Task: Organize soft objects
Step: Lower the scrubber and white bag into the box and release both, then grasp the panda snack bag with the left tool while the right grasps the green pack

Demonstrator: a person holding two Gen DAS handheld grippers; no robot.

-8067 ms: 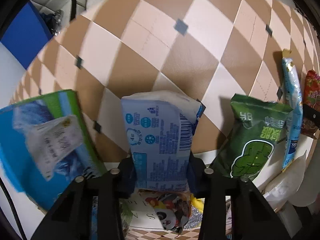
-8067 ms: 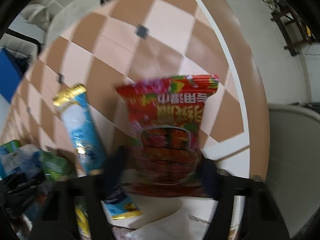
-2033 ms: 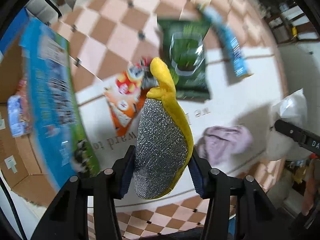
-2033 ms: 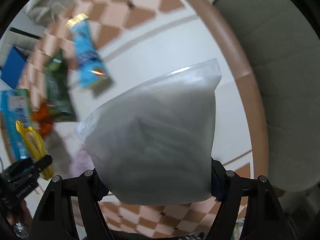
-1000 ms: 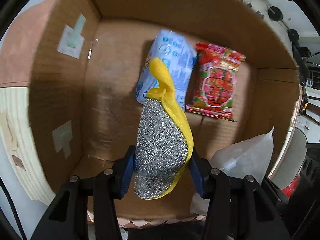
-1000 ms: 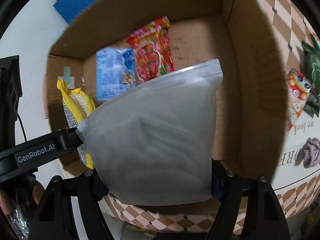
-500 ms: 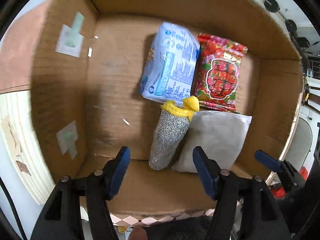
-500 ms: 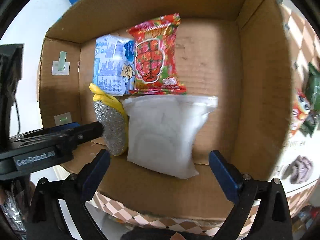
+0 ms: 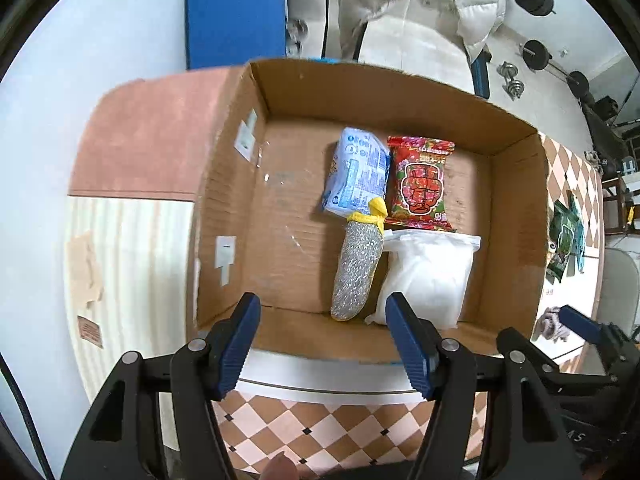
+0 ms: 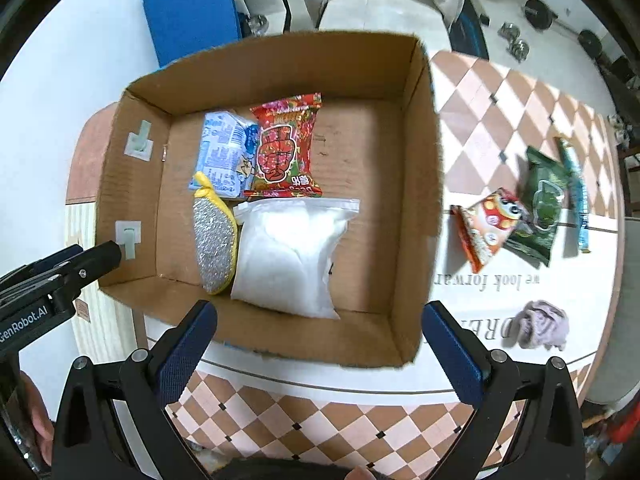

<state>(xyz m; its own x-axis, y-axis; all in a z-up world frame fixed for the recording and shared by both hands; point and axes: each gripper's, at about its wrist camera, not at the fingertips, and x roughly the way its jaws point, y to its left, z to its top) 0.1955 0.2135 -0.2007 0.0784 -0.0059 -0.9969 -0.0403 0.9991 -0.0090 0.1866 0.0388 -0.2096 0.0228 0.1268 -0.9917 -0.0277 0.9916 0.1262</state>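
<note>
A cardboard box (image 9: 516,216) (image 10: 416,184) holds a blue tissue pack (image 9: 358,172) (image 10: 224,150), a red snack bag (image 9: 422,182) (image 10: 284,146), a silver and yellow scrubber (image 9: 358,266) (image 10: 214,236) and a white zip bag (image 9: 426,276) (image 10: 288,252). My left gripper (image 9: 322,340) is open and empty above the box's near wall. My right gripper (image 10: 318,344) is open and empty, also above the near wall. On the table outside the box lie an orange snack bag (image 10: 486,228), a green pack (image 10: 540,204), a blue tube pack (image 10: 576,200) and a purple cloth (image 10: 542,324).
The box stands on a round table with a checked cloth (image 10: 492,128). A blue panel (image 9: 236,12) and a white padded jacket (image 9: 420,0) are behind the box. Dumbbells (image 9: 536,52) lie on the floor at the far right.
Both grippers let go: the scrubber and the white zip bag now lie in the box. Since then both open grippers have pulled back and up from the box.
</note>
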